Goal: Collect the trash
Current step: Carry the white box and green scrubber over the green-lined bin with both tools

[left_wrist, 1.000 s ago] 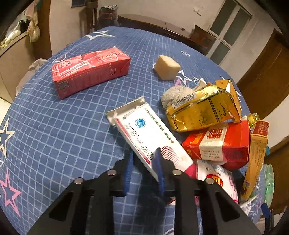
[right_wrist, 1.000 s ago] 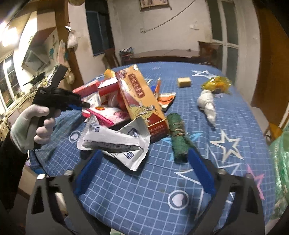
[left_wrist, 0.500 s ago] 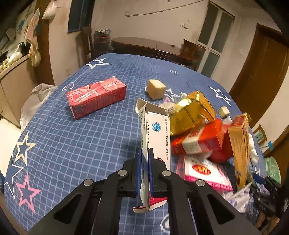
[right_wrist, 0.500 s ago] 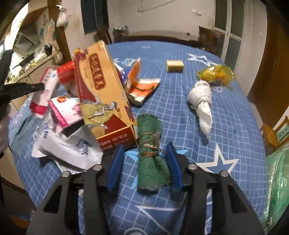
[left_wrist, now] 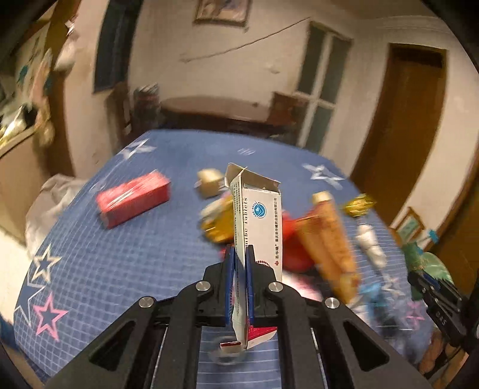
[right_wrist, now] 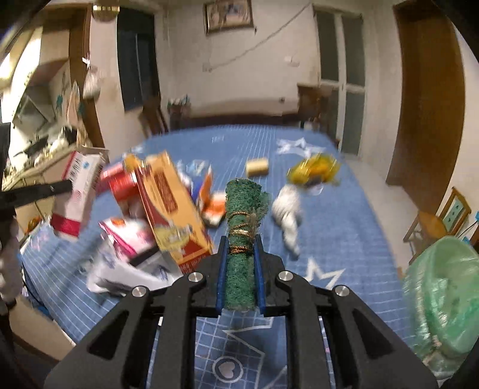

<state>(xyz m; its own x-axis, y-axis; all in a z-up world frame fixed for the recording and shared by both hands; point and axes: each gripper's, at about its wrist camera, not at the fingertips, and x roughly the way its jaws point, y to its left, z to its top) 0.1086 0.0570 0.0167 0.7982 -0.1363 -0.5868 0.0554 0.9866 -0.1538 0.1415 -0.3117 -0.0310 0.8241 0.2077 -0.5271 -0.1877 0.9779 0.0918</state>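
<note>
My left gripper (left_wrist: 239, 263) is squeezed tight on a white box (left_wrist: 259, 221). The box is tall and thin. It stands up between the blue fingers (left_wrist: 230, 269). Its top flap is torn open, and it has a blue round mark and a red bottom end. It is up off the table.

My right gripper (right_wrist: 239, 254) is squeezed tight on a green roll (right_wrist: 242, 227). The roll looks rough and fuzzy, like a scrub cloth. Brown string is wound around its middle. It sticks up past the fingertips and is off the table too.

The table (left_wrist: 125, 254) has a blue cloth with white squares and stars. A red box (left_wrist: 133, 199) lies on the left side, well away from the rest. A pile of boxes and wrappers sits in the middle, with an orange box (right_wrist: 173, 209) leaning on top. A small tan block (right_wrist: 257, 166), a yellow wrapper (right_wrist: 314, 170) and a white rag (right_wrist: 289, 215) lie farther out.

A green bag (right_wrist: 443, 293) hangs open beside the table on the right. The room has pale walls, a brown door (left_wrist: 398, 119), a window (right_wrist: 341, 80) and a picture (right_wrist: 229, 15) up high. Much of it is blurry.
</note>
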